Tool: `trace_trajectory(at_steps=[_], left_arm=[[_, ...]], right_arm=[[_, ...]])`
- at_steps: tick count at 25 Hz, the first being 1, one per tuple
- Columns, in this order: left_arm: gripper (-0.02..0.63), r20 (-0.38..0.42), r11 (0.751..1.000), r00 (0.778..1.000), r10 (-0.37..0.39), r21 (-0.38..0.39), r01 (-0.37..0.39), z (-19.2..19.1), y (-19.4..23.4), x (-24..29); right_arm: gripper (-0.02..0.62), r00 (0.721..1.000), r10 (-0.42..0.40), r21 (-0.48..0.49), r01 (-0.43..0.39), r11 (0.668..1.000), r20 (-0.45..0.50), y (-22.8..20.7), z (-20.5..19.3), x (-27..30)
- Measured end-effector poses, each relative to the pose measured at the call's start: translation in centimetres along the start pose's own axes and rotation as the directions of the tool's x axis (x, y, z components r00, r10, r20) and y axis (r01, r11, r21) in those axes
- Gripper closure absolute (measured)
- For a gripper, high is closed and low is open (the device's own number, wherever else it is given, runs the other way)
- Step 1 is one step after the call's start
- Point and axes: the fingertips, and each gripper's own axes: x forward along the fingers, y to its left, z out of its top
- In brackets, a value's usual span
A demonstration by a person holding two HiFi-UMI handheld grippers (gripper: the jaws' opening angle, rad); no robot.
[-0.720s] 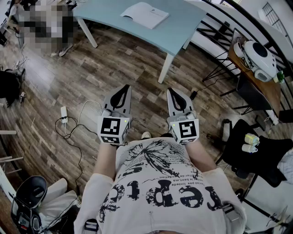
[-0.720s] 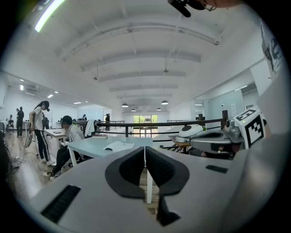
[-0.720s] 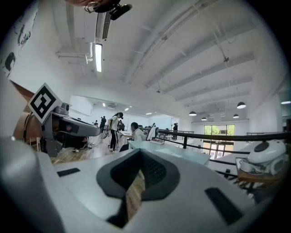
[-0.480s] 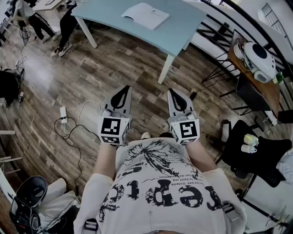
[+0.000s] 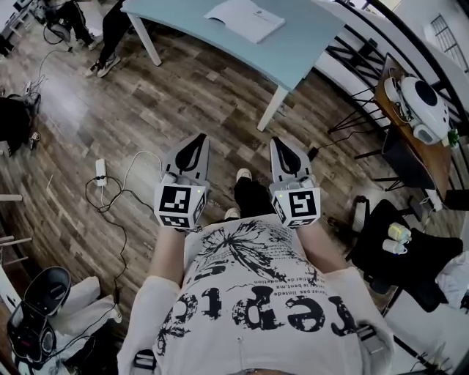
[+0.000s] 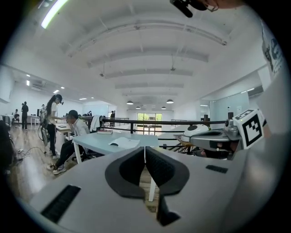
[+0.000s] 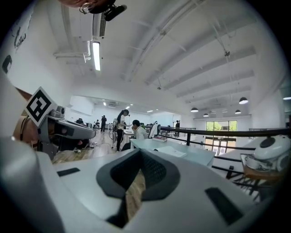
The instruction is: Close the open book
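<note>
The open book (image 5: 244, 18) lies with its white pages up on the pale blue table (image 5: 293, 51) at the top of the head view, well ahead of both grippers. My left gripper (image 5: 196, 140) and right gripper (image 5: 282, 144) are held side by side in front of the person's chest, above the wooden floor. Both are shut with nothing between the jaws. In the left gripper view the left gripper (image 6: 145, 151) points at the book (image 6: 123, 143) on the table (image 6: 97, 142). Past the right gripper (image 7: 140, 155), the book (image 7: 170, 151) shows small on the table (image 7: 200, 157).
A power strip with a coiled cable (image 5: 100, 176) lies on the floor at the left. At the right are a desk with a white rounded device (image 5: 423, 101), a black chair (image 5: 410, 256) and a black railing (image 6: 136, 122). People (image 6: 72, 136) stand and sit beyond the table's left end.
The person has stepped forward: a dark trouser leg and shoe now show between the grippers, and the floor has slid back in view. Both grippers have kept their pose and stayed shut.
</note>
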Motion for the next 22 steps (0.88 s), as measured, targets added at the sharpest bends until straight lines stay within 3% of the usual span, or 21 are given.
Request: trace_trajectory(at_steps=[8, 13, 22], left_arm=[[0.583, -0.017, 0.997, 0.997, 0.07, -0.011, -0.071, -0.3, 4.7, 5.9], [0.583, -0.045, 0.993, 0.992, 0.119, 0.011, -0.119, 0.7, 8.9, 14.0], [0.583, -0.05, 0.995, 0.994, 0.092, 0.027, -0.091, 4.9, 16.7, 30.6]], right_arm=[[0.584, 0.998, 0.056, -0.015, -0.056, 0.998, 0.006, -2.3, -0.7, 8.1], [0.584, 0.998, 0.057, -0.006, -0.057, 0.998, 0.014, -7.6, 0.0, 16.4], [0.584, 0.999, 0.039, 0.012, -0.039, 0.999, 0.02, -16.4, 1.9, 32.4]])
